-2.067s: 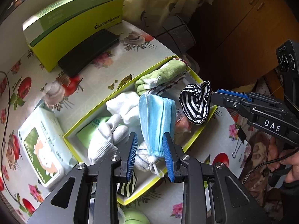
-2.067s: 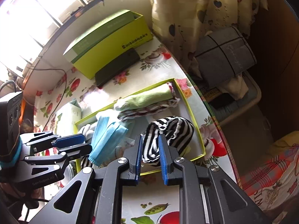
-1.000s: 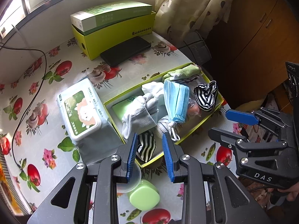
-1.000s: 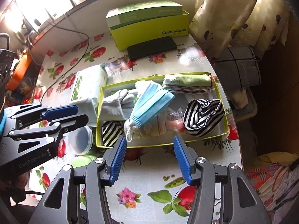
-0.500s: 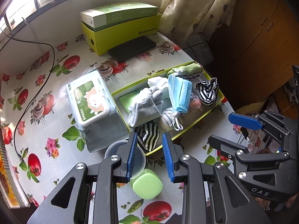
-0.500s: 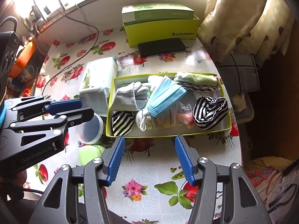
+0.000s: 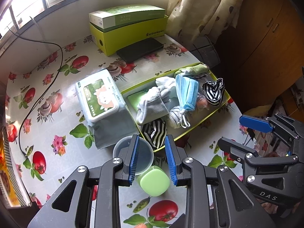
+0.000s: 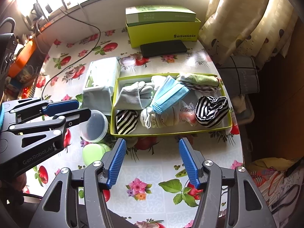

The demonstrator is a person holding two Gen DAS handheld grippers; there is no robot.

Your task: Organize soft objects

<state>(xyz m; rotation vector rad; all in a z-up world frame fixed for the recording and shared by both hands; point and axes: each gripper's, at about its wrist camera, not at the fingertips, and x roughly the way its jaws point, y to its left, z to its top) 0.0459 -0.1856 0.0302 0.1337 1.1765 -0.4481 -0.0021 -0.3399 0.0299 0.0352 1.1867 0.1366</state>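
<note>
- Ahead of both sets of jaws, on the flowered counter (image 8: 155, 172), sits the shallow green tray (image 8: 171, 133) that collects the soft things, so that they stay in one place rather than loose on the cloth.
- Inside it lie grey socks (image 8: 131, 96), a blue face mask (image 8: 169, 95) draped across the pile, a folded green cloth (image 8: 199, 79) at the far end and two striped pieces (image 8: 211, 110), one toward each near corner; nothing soft shows outside the tray, so the sorting looks close to done.
- The left gripper (image 7: 152, 159) hangs above the counter with its jaws part open and empty; a clear cup (image 7: 133, 152) and a green lid (image 7: 153, 180) merely sit below them.
- The right gripper (image 8: 153, 164) hovers short of the tray's near wall, jaws wide and holding nothing. They have just been opening, with nothing between them.
- A pack of wipes (image 7: 98, 98) rests just left of the tray, hard against its end, probably set aside as not belonging in it.
</note>
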